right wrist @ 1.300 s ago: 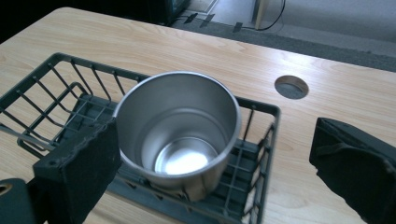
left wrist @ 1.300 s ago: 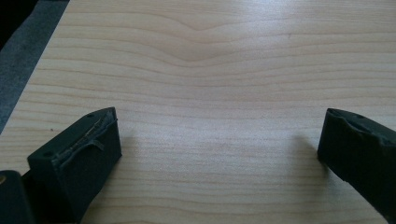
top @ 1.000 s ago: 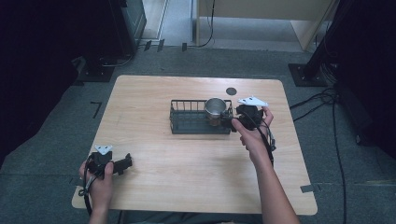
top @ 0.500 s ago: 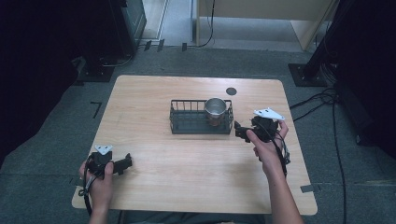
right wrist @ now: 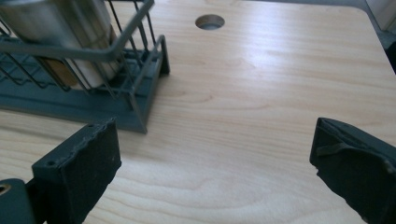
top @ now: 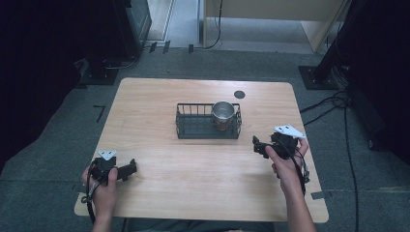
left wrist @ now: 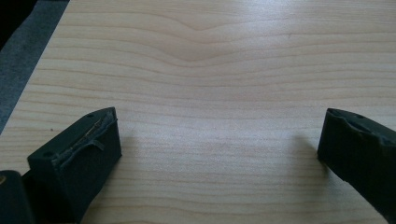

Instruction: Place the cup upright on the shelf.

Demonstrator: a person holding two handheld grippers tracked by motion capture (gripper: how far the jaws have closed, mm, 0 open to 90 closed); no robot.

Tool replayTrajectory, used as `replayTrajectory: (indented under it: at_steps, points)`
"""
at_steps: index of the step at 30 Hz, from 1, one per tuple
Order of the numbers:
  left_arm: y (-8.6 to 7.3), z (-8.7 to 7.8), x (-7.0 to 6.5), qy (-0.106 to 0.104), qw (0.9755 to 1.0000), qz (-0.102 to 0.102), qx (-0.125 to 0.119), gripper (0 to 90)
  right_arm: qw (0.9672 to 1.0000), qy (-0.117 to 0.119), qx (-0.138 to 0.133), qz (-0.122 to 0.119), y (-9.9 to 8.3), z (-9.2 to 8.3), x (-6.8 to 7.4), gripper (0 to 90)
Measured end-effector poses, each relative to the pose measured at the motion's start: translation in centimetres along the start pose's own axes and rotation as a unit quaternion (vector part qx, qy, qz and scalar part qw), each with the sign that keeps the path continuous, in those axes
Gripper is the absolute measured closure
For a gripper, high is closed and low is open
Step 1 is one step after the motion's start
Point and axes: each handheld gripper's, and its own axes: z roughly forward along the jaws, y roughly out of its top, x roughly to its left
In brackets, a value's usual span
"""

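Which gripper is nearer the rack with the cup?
The right gripper, open just off the wire rack end where the steel cup stands; the left gripper sits at the table's near-left corner.

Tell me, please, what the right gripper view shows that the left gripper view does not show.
In the right gripper view: the metal cup standing inside the dark wire basket, and the round hole in the table. The left gripper view has a strip of grey floor past the table's edge. Both share the light wooden table and two black jaws spread wide apart with nothing between them, those of the left gripper and the right gripper.
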Motion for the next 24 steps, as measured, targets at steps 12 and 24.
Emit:
replayTrajectory:
  at_steps: [12,24]
  points:
    - [0.0,0.0,0.0,0.000,1.0000,0.000,0.000,0.0,0.9992,-0.021,0.022,0.025,-3.7,-0.3,-2.4,1.7]
    - [0.0,0.0,0.0,0.000,1.0000,0.000,0.000,0.0,0.9973,-0.042,0.038,0.047,-6.5,-1.1,-4.4,2.0]
